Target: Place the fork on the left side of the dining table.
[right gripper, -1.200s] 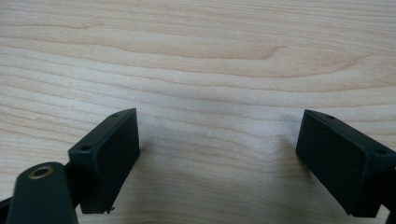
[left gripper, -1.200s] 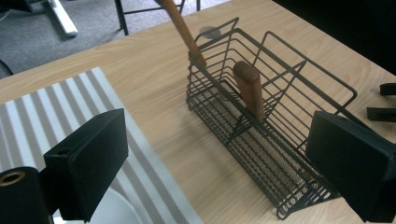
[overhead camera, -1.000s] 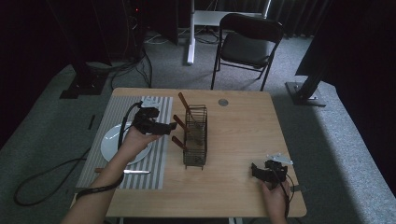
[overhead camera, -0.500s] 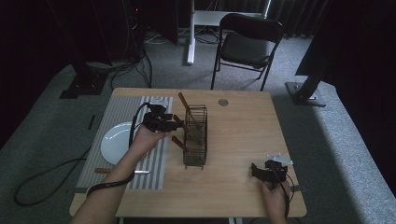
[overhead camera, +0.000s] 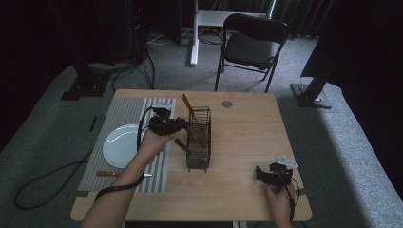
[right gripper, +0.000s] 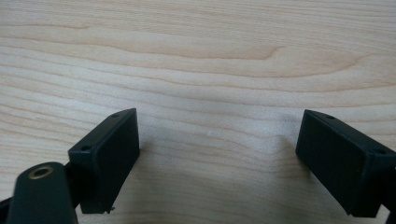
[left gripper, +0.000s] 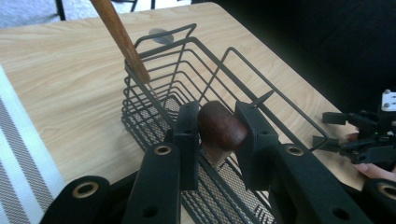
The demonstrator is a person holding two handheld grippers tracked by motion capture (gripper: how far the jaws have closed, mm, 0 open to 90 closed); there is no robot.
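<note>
My left gripper (left gripper: 215, 135) is clamped on a brown wooden handle (left gripper: 222, 127), jaws either side of its rounded end, right at the wire basket (overhead camera: 198, 137) rim. The handle's long axis runs down into the basket, away from me. A second handle (left gripper: 120, 38) leans at the far end. My right gripper (overhead camera: 272, 175) sits well apart, jaws wide, holding nothing, over bare table (right gripper: 196, 56).

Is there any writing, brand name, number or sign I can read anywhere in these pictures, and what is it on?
None can be read. The wire basket, white plate, striped mat, wooden table and both grippers, left gripper and right gripper, show no lettering, labels or numbers.
</note>
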